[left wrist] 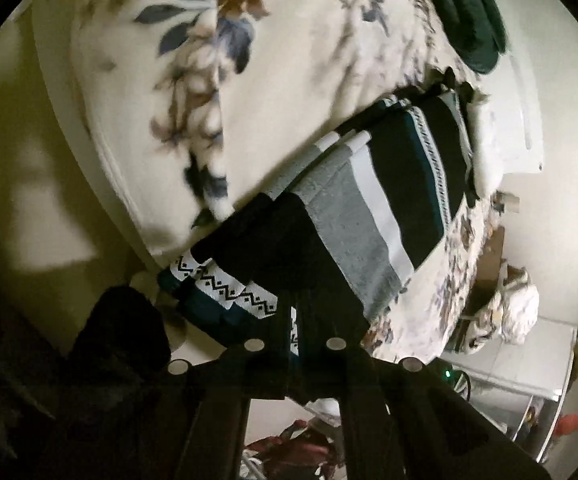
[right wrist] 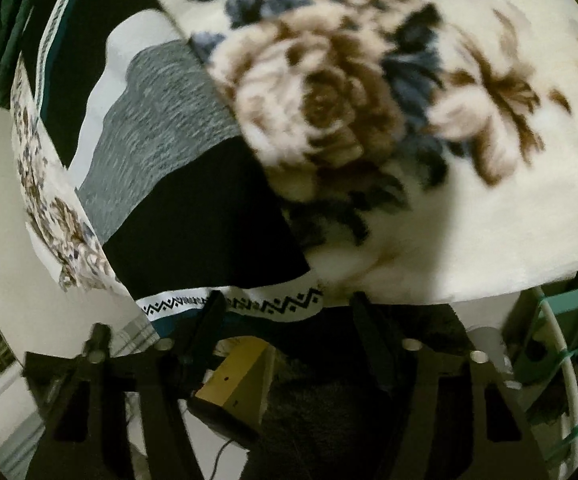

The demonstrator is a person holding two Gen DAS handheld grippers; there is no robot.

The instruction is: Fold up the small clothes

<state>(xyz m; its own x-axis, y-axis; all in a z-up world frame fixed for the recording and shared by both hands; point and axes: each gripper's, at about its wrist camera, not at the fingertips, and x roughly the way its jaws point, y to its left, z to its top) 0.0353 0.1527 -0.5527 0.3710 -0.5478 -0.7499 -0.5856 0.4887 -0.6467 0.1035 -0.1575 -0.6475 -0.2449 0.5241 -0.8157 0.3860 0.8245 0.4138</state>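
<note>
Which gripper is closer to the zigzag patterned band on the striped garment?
Left. The left gripper is shut on the zigzag band. The right gripper is open, with the band's edge just between its fingertips, not pinched.

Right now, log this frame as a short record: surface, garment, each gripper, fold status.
surface: floral blanket spread over a bed
garment: striped garment in black, grey, white and teal, with a zigzag hem band, lying flat on the blanket
left gripper: shut on the garment's hem end
right gripper: open, fingers either side of the hem band
other: dark green cloth at the far end
fold status: not yet folded over
</note>
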